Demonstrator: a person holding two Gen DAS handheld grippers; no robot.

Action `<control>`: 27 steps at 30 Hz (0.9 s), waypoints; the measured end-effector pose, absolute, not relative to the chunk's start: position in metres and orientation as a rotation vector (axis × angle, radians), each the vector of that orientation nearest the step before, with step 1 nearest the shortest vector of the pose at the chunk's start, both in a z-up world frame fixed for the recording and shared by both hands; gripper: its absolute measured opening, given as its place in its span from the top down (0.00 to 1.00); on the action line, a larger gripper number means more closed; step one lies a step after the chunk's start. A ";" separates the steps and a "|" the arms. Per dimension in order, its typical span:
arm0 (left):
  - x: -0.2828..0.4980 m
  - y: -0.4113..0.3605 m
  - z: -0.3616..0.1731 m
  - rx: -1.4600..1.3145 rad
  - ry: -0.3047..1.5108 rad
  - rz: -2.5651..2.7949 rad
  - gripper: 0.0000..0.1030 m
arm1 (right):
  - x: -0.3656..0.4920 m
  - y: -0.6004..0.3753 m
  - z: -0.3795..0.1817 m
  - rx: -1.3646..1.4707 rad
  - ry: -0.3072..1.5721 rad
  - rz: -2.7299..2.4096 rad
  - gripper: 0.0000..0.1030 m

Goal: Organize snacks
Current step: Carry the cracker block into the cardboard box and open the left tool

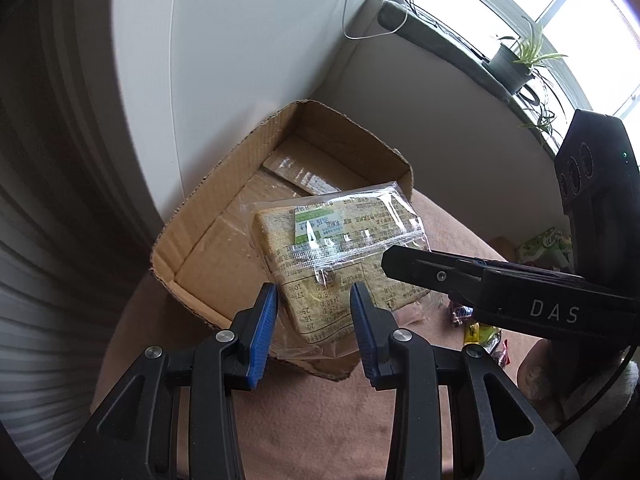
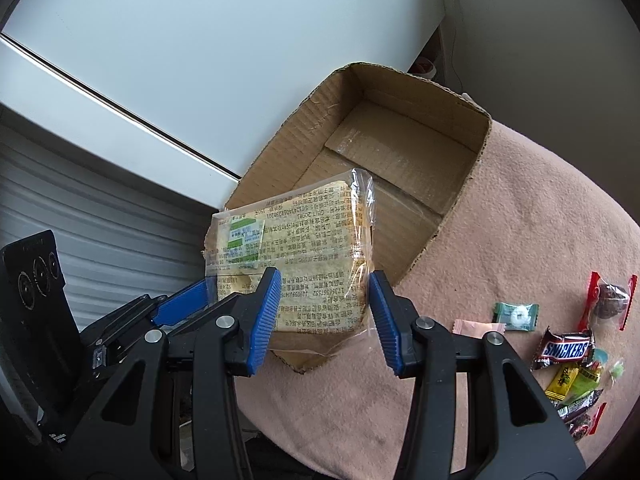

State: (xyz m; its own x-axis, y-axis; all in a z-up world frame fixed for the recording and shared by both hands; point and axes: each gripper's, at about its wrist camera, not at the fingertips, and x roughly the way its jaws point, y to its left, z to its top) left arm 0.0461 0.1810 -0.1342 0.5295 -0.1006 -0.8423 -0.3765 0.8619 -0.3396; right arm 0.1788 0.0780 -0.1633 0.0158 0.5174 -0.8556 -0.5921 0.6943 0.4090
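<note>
Pink-cloth table (image 2: 520,216) | bread packet (image 2: 296,256) over cardboard box (image 2: 400,128) | left gripper (image 1: 313,300), right gripper (image 2: 324,300) both clamp it

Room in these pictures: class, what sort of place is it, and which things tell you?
Probably a home living room or bedroom: a potted plant on a windowsill, and a pink blanket under a cardboard box.
</note>
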 end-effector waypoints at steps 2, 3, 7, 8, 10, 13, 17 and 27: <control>0.045 0.186 -0.137 -0.524 1.016 0.189 0.66 | 0.179 0.084 -0.165 -0.084 1.292 0.869 0.53; 0.045 0.188 -0.139 -0.524 1.018 0.193 0.66 | 0.178 0.087 -0.166 -0.092 1.290 0.872 0.53; 0.044 0.193 -0.144 -0.507 1.032 0.215 0.66 | 0.177 0.094 -0.170 -0.116 1.285 0.877 0.53; 0.044 0.193 -0.145 -0.497 1.039 0.223 0.67 | 0.178 0.094 -0.171 -0.113 1.285 0.875 0.53; 0.045 0.194 -0.149 -0.486 1.052 0.241 0.67 | 0.178 0.093 -0.172 -0.120 1.273 0.859 0.53; 0.044 0.195 -0.149 -0.491 1.053 0.253 0.67 | 0.179 0.091 -0.173 -0.134 1.263 0.841 0.53; 0.042 0.195 -0.148 -0.485 1.054 0.249 0.67 | 0.181 0.084 -0.173 -0.120 1.265 0.839 0.53; 0.042 0.187 -0.139 -0.484 1.038 0.235 0.67 | 0.176 0.065 -0.157 -0.113 1.215 0.832 0.53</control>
State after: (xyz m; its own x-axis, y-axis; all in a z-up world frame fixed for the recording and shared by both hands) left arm 0.0419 0.1866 -0.1388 0.4956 -0.0386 -0.8677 -0.4087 0.8712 -0.2722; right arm 0.1762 0.0655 -0.1573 0.0986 0.5038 -0.8582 -0.6180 0.7069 0.3440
